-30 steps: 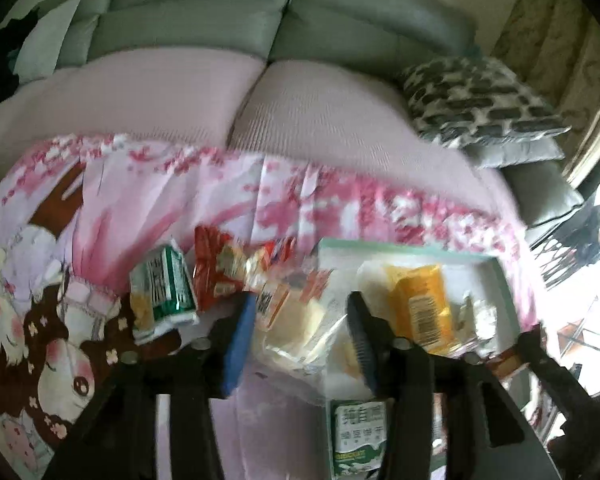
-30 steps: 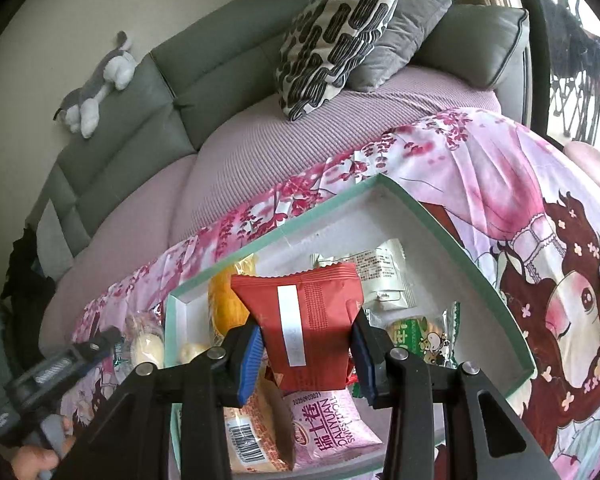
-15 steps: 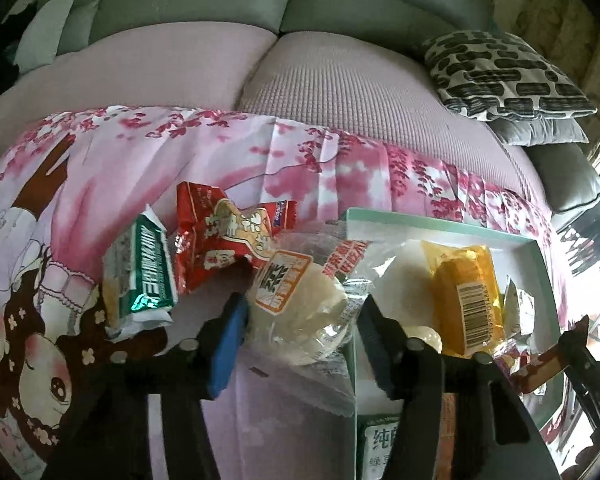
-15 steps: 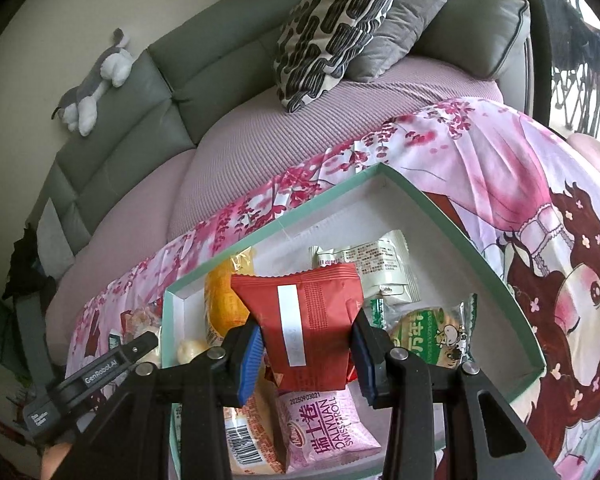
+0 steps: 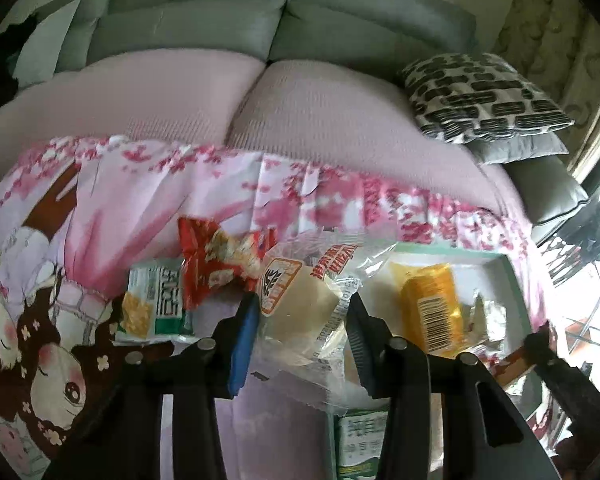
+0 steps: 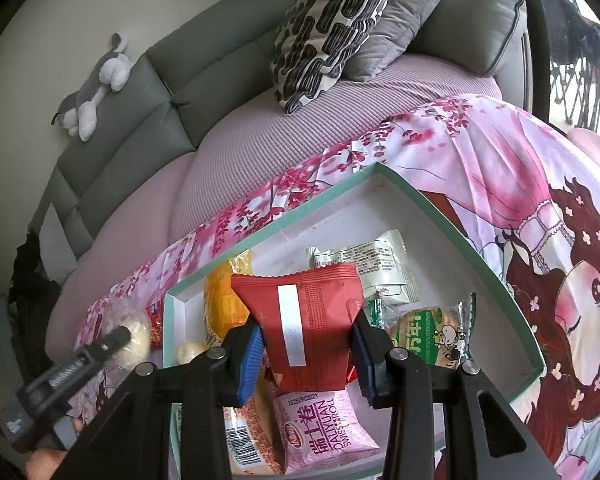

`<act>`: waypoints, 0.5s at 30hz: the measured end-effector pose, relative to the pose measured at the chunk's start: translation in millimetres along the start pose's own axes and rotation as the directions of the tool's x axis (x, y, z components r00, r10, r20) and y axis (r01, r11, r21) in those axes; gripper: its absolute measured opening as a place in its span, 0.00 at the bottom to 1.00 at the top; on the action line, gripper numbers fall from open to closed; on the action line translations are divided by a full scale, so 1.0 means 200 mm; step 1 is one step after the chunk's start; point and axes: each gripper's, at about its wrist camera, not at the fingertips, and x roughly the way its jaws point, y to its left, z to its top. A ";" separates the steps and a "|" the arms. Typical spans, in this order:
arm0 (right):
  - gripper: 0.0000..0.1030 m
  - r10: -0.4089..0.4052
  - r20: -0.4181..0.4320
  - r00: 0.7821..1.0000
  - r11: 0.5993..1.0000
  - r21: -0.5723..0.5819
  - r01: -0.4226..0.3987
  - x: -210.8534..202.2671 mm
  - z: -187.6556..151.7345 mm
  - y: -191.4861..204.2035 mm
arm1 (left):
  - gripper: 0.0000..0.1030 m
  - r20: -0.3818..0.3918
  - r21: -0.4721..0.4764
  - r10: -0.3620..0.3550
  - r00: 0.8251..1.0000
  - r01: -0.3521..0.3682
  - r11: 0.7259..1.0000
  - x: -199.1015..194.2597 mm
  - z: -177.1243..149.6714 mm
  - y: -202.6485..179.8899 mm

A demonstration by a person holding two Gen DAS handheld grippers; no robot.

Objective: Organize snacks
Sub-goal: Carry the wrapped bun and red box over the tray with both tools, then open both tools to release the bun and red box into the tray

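- Nearest us, the left gripper (image 5: pixel 302 334) has just been closing its jaws, and they now pinch a clear-wrapped bun (image 5: pixel 300 312) held just left of the box (image 6: pixel 452 220).
- Our right gripper (image 6: pixel 306 346) clamps a red packet (image 6: pixel 304 316) upright over the box (pink Swiss roll (image 6: pixel 324 432) beneath it).
- Further on, a green-white pack (image 5: pixel 156 304) and a red snack (image 5: pixel 216 264) lie on the pink cloth (image 5: pixel 140 200).
- Beyond, we see the sofa (image 5: pixel 204 20).
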 end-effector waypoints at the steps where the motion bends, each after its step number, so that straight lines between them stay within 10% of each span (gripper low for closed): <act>1: 0.41 0.000 0.000 1.000 1.000 0.000 0.000 0.00 0.00 0.00 | 0.43 0.006 0.012 -0.009 1.000 0.009 1.000 -0.01 0.01 -0.02; 15: 0.42 -0.042 0.003 0.999 0.998 -0.037 0.042 0.01 0.00 0.01 | 0.46 -0.033 0.113 -0.065 0.997 0.068 0.991 0.08 0.03 -0.29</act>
